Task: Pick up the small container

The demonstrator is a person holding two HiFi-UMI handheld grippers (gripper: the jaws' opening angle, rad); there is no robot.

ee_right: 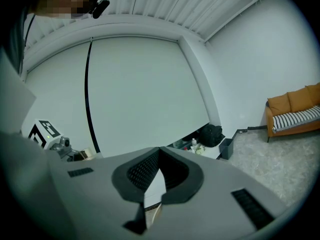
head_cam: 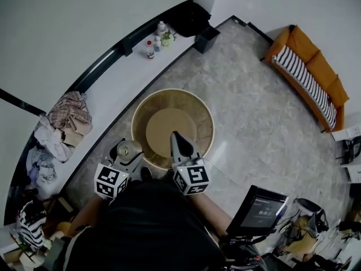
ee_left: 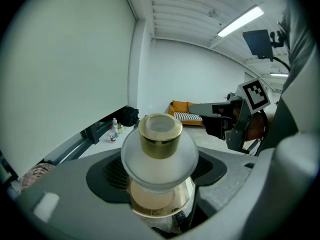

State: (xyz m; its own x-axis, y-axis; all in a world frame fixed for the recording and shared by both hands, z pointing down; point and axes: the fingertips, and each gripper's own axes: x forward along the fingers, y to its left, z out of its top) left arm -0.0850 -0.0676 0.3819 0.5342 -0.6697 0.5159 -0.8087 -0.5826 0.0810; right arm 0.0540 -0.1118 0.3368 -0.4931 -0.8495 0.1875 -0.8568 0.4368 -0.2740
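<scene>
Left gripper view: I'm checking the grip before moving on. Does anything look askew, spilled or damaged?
Nothing stands out. The small container sits between the left hand-held gripper's jaws with its gold cap on, and no spill or damage is visible.

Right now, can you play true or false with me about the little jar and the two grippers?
1. The left gripper is holding the small container. True.
2. The right gripper is holding something too. False: its jaws are pressed together with nothing between them.
3. The small container has a gold cap. True.
4. The sofa is blue. False: it is orange, with a striped cushion on it.
5. Little bottles stand on the white ledge by the wall. True.
</scene>
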